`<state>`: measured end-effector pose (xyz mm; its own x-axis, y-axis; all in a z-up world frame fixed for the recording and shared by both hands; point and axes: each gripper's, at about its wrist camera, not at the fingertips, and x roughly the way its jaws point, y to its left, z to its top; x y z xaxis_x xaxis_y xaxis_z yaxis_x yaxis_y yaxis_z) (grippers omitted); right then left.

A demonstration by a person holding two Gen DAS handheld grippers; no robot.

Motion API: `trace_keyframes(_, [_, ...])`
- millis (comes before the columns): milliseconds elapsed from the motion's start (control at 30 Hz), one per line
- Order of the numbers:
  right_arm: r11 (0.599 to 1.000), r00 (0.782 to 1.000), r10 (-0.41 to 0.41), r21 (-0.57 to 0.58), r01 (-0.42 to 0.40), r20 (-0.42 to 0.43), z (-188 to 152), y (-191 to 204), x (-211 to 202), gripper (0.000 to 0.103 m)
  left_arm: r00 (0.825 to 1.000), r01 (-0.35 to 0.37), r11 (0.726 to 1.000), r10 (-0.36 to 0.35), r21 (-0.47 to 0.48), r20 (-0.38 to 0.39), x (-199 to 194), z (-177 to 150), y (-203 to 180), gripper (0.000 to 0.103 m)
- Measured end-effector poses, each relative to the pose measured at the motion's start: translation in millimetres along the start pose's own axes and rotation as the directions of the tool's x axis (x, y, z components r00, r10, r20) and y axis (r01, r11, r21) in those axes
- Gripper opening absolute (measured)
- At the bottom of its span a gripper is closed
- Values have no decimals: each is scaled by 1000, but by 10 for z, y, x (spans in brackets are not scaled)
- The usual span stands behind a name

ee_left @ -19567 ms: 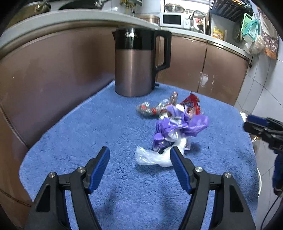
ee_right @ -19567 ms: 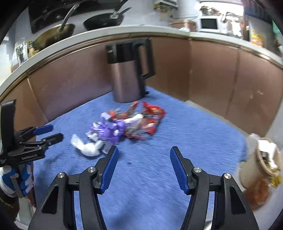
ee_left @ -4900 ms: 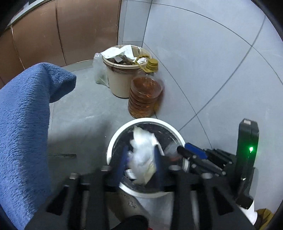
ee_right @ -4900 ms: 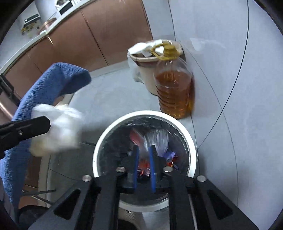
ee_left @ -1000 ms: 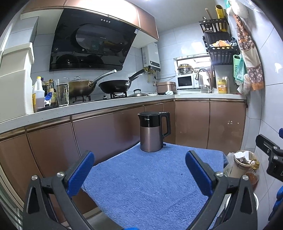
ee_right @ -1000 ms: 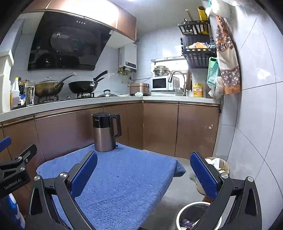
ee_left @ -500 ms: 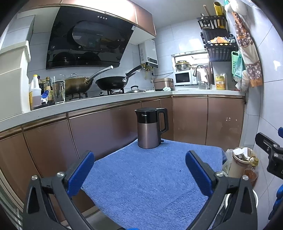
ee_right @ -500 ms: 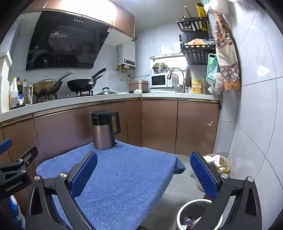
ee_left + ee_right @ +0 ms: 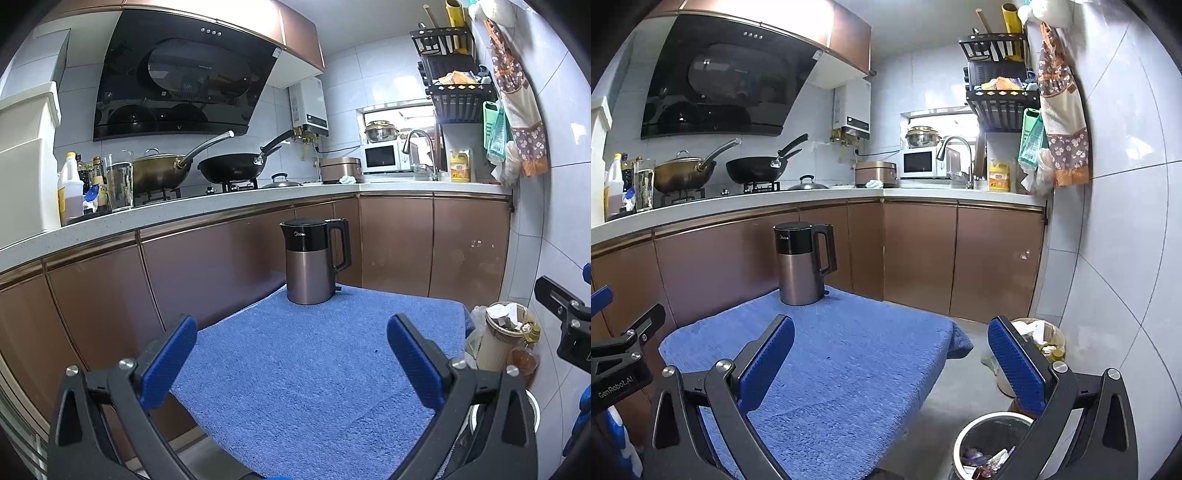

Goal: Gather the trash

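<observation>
Several wrappers (image 9: 982, 456): lying inside the white-rimmed bin (image 9: 964, 435) on the floor
Left gripper (image 9: 293, 354): jaws spread wide, empty
Right gripper (image 9: 892, 356): jaws spread wide, empty
Blue towel (image 9: 314, 369): bears only the kettle (image 9: 312, 271)

Table w/ blue towel (image 9: 314, 376) (image 9: 842, 369), kettle (image 9: 312, 260) (image 9: 801, 262) upright at far edge
</observation>
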<state>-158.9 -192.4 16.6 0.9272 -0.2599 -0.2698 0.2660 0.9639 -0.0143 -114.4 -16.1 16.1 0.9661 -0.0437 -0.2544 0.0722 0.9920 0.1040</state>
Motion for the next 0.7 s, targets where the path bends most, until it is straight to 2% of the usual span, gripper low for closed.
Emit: trace_keyframes(700, [1000, 999, -5, 2, 5, -37, -40, -62, 95, 103, 1000, -2, 1000, 3, 24, -22, 107, -35, 3, 103])
